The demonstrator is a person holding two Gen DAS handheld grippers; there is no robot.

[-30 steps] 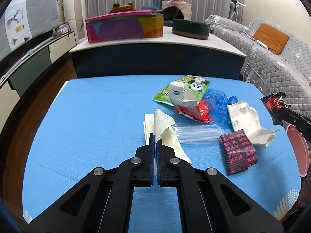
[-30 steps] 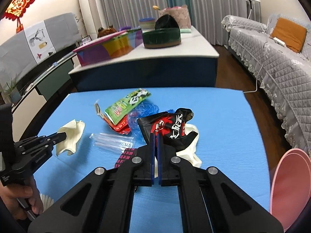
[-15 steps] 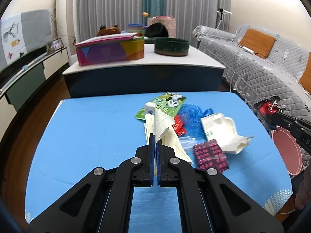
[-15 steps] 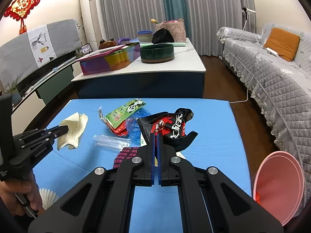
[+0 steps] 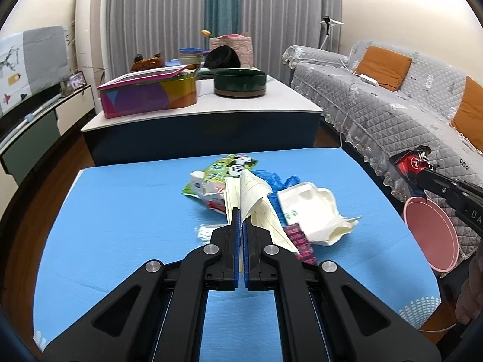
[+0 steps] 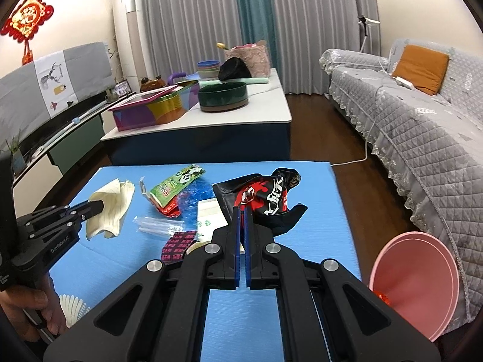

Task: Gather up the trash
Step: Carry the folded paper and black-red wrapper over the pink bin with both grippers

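1. The blue table (image 5: 126, 217) carries the litter in a loose heap toward its far right part; a pink bin (image 6: 416, 283) stands off its right edge, mouth tilted toward the table, and is probably where the trash goes
2. The white crumpled paper carton (image 5: 311, 214) lies near the table's right edge: light, half-stiff, already crushed; its torn lip should give a firm pinch
3. The black-and-red snack bag (image 6: 265, 199) hangs lifted above the table, pinched by the right gripper (image 6: 242, 211), whose jaws are pressed together on a fold of it; thin, slick foil film, nearly weightless, likely to slide out unless gripped on a crease
4. The cream lined paper (image 5: 256, 205) is held clear of the table by the left gripper (image 5: 241, 220), jaws clamped on its lower fold; soft, floppy and light, it droops to either side of the pinch
5. The green panda wrapper (image 5: 229, 166) sits at the far side of the heap, flat and slippery; an upturned edge is the place to take it
6. The dark pink-printed packet (image 6: 178, 246) lies nearest the table's near edge, small and flat, so hard to get under; clear plastic film (image 6: 157, 226) beside it is flimsy and hard to see
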